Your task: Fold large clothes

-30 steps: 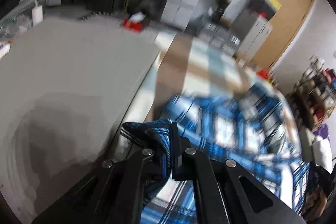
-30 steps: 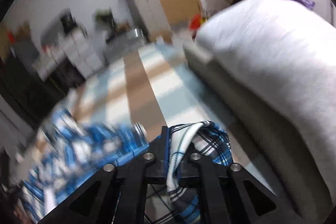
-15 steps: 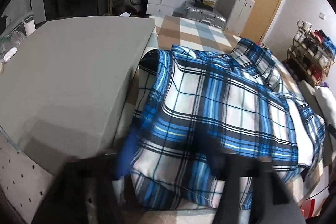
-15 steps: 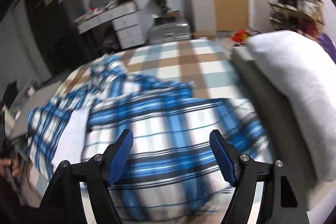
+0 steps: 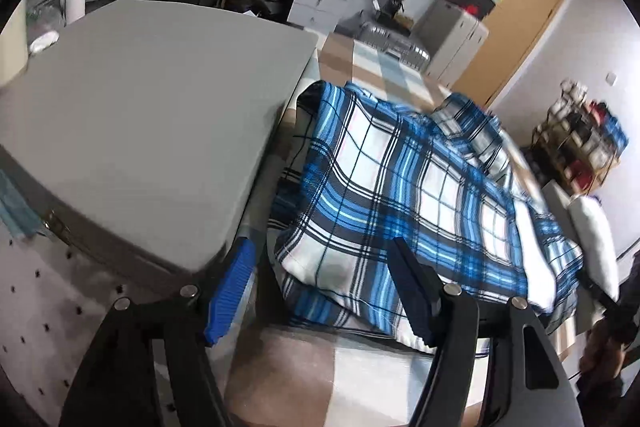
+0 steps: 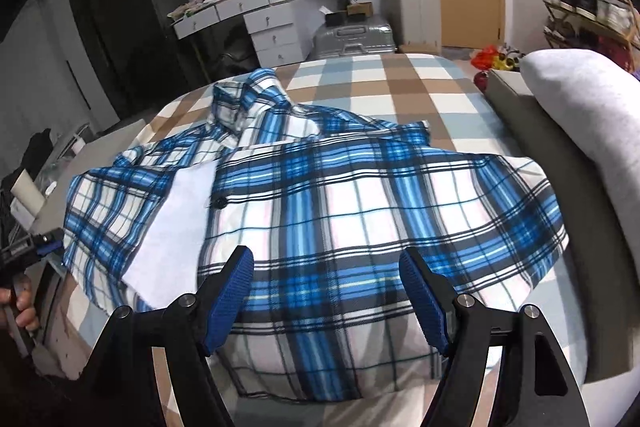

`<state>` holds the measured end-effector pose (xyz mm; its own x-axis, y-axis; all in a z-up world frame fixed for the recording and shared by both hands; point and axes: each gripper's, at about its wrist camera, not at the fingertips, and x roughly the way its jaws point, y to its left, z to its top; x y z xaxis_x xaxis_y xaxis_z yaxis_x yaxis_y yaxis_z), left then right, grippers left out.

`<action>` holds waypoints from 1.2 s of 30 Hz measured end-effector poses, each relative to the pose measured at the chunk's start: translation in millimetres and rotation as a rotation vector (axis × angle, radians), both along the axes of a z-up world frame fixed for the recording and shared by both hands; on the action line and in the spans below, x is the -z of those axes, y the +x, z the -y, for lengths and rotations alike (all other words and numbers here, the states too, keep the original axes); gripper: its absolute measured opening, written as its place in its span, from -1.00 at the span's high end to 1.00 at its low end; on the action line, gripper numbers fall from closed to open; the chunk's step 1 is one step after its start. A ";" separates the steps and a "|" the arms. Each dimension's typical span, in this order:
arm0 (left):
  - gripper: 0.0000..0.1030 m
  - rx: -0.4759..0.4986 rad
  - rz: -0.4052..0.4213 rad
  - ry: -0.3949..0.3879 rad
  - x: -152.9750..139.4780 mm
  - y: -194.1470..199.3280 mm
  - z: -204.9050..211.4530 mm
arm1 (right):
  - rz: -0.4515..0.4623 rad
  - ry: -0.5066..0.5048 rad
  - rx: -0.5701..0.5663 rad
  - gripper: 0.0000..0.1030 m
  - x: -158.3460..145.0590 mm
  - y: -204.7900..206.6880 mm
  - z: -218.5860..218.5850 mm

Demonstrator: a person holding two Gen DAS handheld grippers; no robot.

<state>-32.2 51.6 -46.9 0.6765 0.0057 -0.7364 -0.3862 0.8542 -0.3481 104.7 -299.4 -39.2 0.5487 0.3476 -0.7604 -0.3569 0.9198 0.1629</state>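
Observation:
A blue, white and black plaid shirt (image 6: pixel 340 207) lies spread on the bed, its collar (image 6: pixel 240 99) at the far left and one plaid panel folded over the front. A strip of white inner side (image 6: pixel 176 219) shows. My right gripper (image 6: pixel 323 253) hovers open over the near hem, its blue pads clear of the cloth. In the left wrist view the same shirt (image 5: pixel 400 195) lies ahead. My left gripper (image 5: pixel 320 245) has its jaws opening, with the shirt's near corner seen between the fingers but not pressed. A hand (image 6: pixel 20 303) holds the left gripper at the right wrist view's left edge.
The bed's brown, blue and white checked cover (image 6: pixel 400 87) lies under the shirt. A grey table top (image 5: pixel 140 131) adjoins the bed on the left. A grey pillow (image 6: pixel 580 99) and grey padded edge (image 6: pixel 560 207) run along the right. Drawers (image 6: pixel 272 35), a suitcase (image 6: pixel 352 39) and a shoe rack (image 6: pixel 588 3) stand beyond.
A second ago each gripper was shut on a bunch of plaid fabric. Both have let go and stand open, drawn back, and the shirt lies flat on the bed.

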 end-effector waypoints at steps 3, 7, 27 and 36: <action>-0.26 0.010 -0.059 0.031 6.8 6.0 5.5 | -0.006 0.002 -0.003 -0.46 0.5 -4.0 -2.6; -0.26 0.013 -0.096 0.012 20.9 16.4 4.3 | -0.017 0.009 0.002 -0.46 3.2 -4.7 -3.4; 0.37 0.050 0.128 0.077 -9.7 13.8 30.7 | -0.044 0.038 0.035 -0.46 8.9 -10.0 -3.1; 0.38 -0.033 0.006 0.130 2.8 21.3 26.4 | -0.050 0.033 0.050 -0.47 10.2 -13.9 -0.8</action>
